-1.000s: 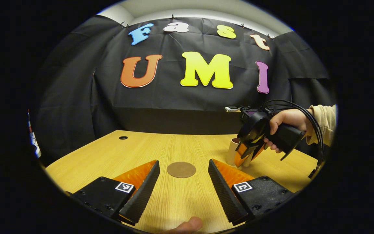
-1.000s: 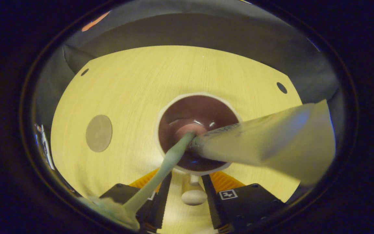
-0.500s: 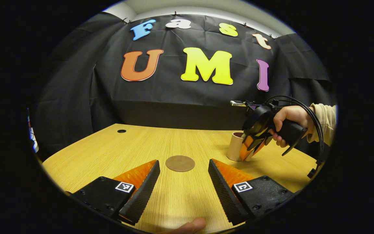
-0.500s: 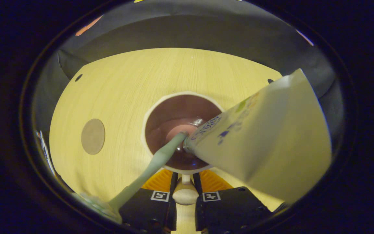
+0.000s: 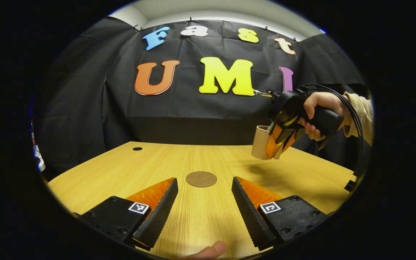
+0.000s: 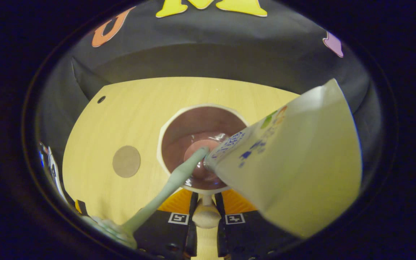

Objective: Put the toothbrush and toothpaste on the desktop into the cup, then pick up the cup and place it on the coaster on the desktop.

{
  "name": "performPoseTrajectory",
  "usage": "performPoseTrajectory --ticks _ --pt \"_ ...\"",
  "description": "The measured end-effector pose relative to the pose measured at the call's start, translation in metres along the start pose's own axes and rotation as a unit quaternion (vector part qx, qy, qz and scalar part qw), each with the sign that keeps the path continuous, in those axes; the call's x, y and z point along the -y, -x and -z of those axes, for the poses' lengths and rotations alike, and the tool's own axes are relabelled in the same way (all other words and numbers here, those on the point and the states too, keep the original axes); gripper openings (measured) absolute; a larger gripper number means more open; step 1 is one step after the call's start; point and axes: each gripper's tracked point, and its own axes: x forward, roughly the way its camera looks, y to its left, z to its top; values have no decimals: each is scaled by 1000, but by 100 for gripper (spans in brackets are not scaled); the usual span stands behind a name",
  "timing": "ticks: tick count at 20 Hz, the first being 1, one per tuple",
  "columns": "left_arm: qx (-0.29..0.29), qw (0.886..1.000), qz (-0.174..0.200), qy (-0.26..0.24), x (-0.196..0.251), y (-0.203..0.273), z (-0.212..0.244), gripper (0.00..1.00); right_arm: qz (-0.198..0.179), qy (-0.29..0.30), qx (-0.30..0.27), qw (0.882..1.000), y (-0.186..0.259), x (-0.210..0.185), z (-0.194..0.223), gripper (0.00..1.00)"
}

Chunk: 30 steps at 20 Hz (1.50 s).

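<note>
In the left gripper view, the left gripper (image 5: 203, 202) is held low over the desk (image 5: 121, 169), its jaws spread wide with nothing between them. The coaster (image 5: 201, 178) lies flat on the desk just beyond the fingertips. To the right, the cup (image 5: 260, 142) is seen lifted clear of the desk, a shadow lying beneath it; half a second ago it was resting on the surface. It is carried by the right gripper (image 5: 278, 139), held in a hand (image 5: 318, 112) with a sleeve behind. The lift is thus judged done, and the carry to the coaster remains. Bare desk lies between cup and coaster, so the path is open; the left gripper sits close to the coaster's near side and may crowd the set-down.

In the right gripper view, the cup (image 6: 202, 146) is looked into from above. The toothbrush (image 6: 164, 191) and toothpaste (image 6: 287, 159) both stand in it, leaning out over the rim toward the camera. The right gripper (image 6: 203, 220) is closed on the cup's handle (image 6: 204, 215), both fingers pressing it. The coaster (image 6: 126, 161) appears left of the cup, well apart, and nearer the middle than a moment before. The desk's far edge and a cable hole (image 6: 101, 99) lie well away from the route. The leaning contents could shift if the cup is tipped.
</note>
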Motion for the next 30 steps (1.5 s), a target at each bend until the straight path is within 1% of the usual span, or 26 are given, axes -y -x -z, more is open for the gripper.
performPoseTrajectory --ticks 1,3,5,6,7,8,9,10,11,12,15,18,21,22,23,25,27,28,29,30 --pt "3 1000 -4 -3 -2 4 -1 95 -6 11 -1 1000 0 -13 0 22" --pt "10 1000 -7 -5 -7 12 -2 95 -19 21 0 1000 1 -44 -1 21" --pt "15 1000 -5 -4 -6 17 -1 95 -31 36 -3 999 -1 -76 1 21" --pt "15 1000 -7 -2 -10 20 -1 95 -36 43 -6 998 -3 -93 2 24" --pt "16 1000 -7 0 -11 23 -1 95 -41 51 -11 998 -5 -107 4 24" --pt "17 1000 -6 2 -11 26 -1 95 -46 58 -13 997 -10 -123 5 21" --pt "18 1000 -6 3 -12 28 0 95 -47 67 -17 997 -14 -137 6 22" --pt "18 1000 -7 3 -14 30 0 95 -49 72 -20 996 -18 -149 7 19" --pt "17 1000 -9 3 -17 32 1 95 -51 77 -24 995 -23 -160 7 21" --pt "17 1000 -13 4 -20 34 1 95 -52 83 -28 995 -29 -168 8 22" --pt "17 1000 -16 5 -26 37 1 95 -52 91 -40 994 -42 -188 10 21" --pt "16 1000 -18 3 -28 35 -2 95 -55 86 -46 994 -50 -193 10 22" --pt "18 1000 -11 2 -23 35 -4 95 -36 90 -52 994 -58 -190 13 22" --pt "19 1000 -7 3 -22 34 -3 95 -37 94 -60 993 -59 -191 15 22" --pt "18 1000 -5 3 -19 34 -3 95 -38 94 -51 994 -58 -194 11 22" --pt "14 1000 -2 7 -17 34 0 95 -43 90 -55 994 -59 -192 15 24" --pt "7 1000 -2 11 -15 32 3 95 -54 100 -47 992 -55 -194 14 26" --pt "5 1000 -3 12 -14 32 5 95 -64 103 -42 992 -50 -197 14 31" --pt "2 1000 -3 11 -12 32 6 95 -69 104 -35 992 -46 -197 13 39" --pt "-1 1000 -5 8 -12 31 7 95 -72 102 -27 992 -43 -196 13 53"
